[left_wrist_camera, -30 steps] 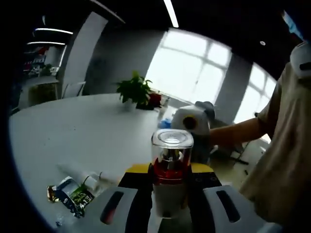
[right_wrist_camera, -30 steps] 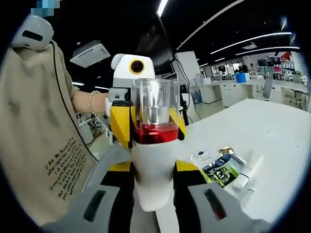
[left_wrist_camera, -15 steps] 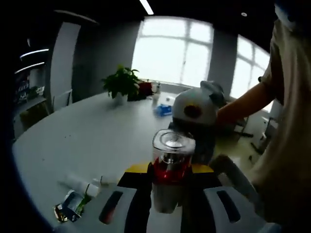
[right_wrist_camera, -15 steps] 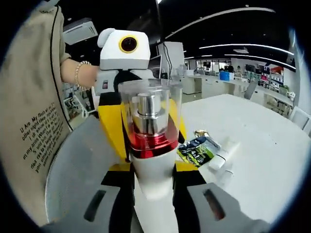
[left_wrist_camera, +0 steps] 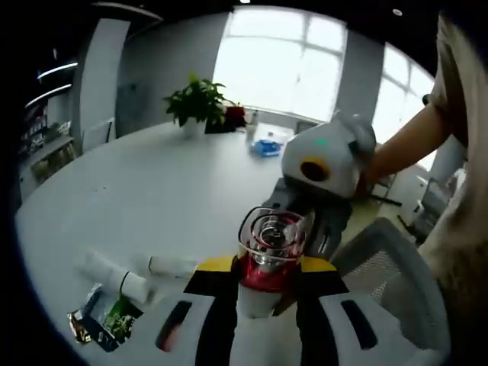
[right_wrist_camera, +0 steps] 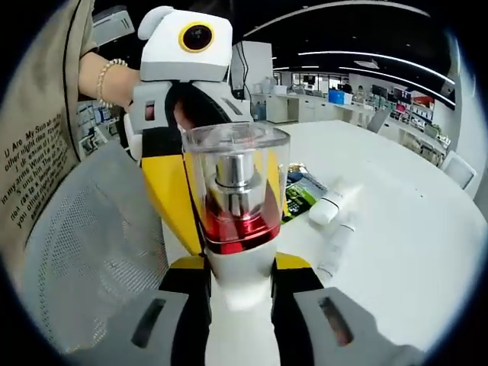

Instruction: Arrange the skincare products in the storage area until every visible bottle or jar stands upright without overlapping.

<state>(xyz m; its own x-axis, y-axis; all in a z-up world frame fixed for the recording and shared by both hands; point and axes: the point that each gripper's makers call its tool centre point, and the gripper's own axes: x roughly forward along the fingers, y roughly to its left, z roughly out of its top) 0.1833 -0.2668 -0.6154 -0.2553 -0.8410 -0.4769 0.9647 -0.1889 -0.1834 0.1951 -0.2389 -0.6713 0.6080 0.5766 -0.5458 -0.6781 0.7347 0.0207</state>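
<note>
Bottle (right_wrist_camera: 236, 206) clamped by both hand-held grippers (left_wrist_camera: 263, 305) (right_wrist_camera: 238, 305) (potted plant (left_wrist_camera: 200, 103) behind, left gripper view).

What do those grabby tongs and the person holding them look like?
The left tongs and the right tongs look alike: wide grey jaws, each with a dark slot, black in the middle and yellow near the tips. Each has a rounded white top. The person wears a beige shirt with small black writing and a bead bracelet on one wrist.
</note>
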